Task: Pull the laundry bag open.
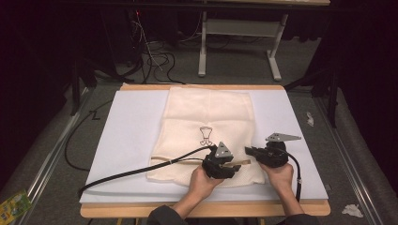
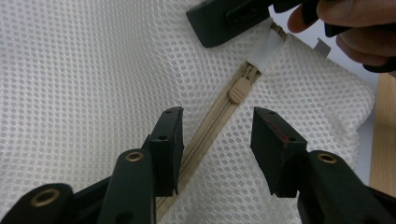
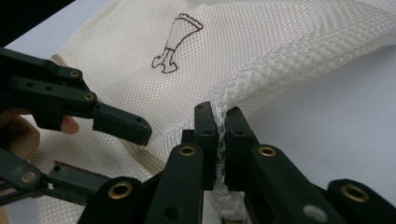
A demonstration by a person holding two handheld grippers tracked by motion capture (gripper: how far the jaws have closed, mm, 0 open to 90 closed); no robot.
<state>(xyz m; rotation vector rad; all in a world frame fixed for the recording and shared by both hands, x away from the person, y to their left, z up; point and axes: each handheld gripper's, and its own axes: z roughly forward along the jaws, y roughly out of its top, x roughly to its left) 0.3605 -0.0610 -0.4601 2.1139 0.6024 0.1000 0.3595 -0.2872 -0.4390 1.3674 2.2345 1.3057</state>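
Note:
A cream mesh bag (image 1: 206,126) with a small brown print (image 1: 205,135) lies flat on the white sheet. Its beige zipper (image 2: 205,128) runs along the near edge, with the slider (image 2: 238,89) close to the zipper's end. My left gripper (image 2: 217,114) hovers open over the zipper, one jaw on each side of it, and the slider sits just ahead of the tips. My right gripper (image 3: 220,114) is shut on a bunched fold of the mesh (image 3: 224,100) at the bag's near right corner. From above, the left gripper (image 1: 233,163) and right gripper (image 1: 248,150) point towards each other.
The white sheet (image 1: 131,122) covers a wooden table (image 1: 117,211). Black cables (image 1: 141,171) trail left from the left gripper across the bag and sheet. A white frame (image 1: 234,28) stands behind the table. Crumpled paper (image 1: 352,210) and a green packet (image 1: 14,204) lie on the floor.

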